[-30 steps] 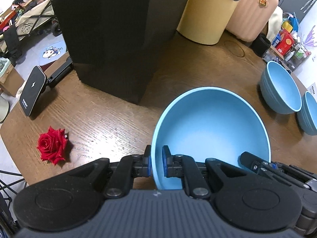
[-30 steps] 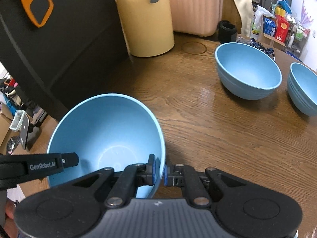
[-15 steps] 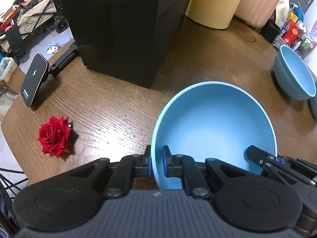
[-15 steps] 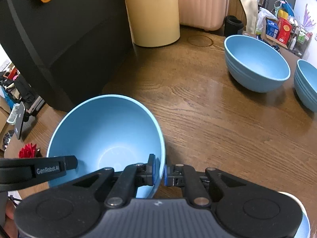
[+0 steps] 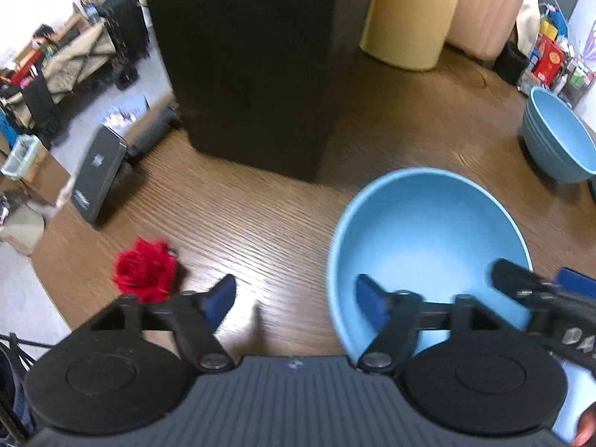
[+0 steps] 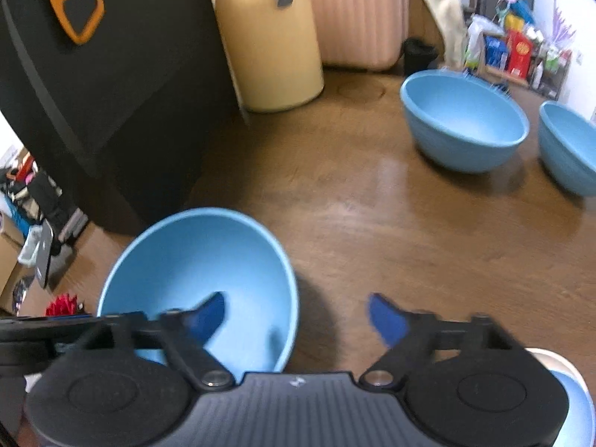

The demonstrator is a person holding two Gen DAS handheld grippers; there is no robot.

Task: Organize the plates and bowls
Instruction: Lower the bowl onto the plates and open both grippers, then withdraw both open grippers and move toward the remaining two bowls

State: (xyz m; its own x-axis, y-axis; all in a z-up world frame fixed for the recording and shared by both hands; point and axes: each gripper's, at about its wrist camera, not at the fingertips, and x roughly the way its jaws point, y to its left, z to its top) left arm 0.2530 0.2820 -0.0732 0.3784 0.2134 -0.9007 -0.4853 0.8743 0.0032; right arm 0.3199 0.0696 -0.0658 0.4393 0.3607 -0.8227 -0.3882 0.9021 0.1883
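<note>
The right hand-held gripper (image 6: 296, 314) is opening astride the bowl's (image 6: 186, 260) rim.

A red rose (image 5: 145, 275) lies on the wooden table (image 5: 260, 223) — near a black case (image 5: 246, 63) and a yellow container (image 6: 266, 37)

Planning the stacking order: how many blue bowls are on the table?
3. One near bowl sits between the two opening grippers, one middle bowl stands farther back, one far-right bowl is at the edge. The back ones might be nested stacks; others may lie outside the view.
</note>
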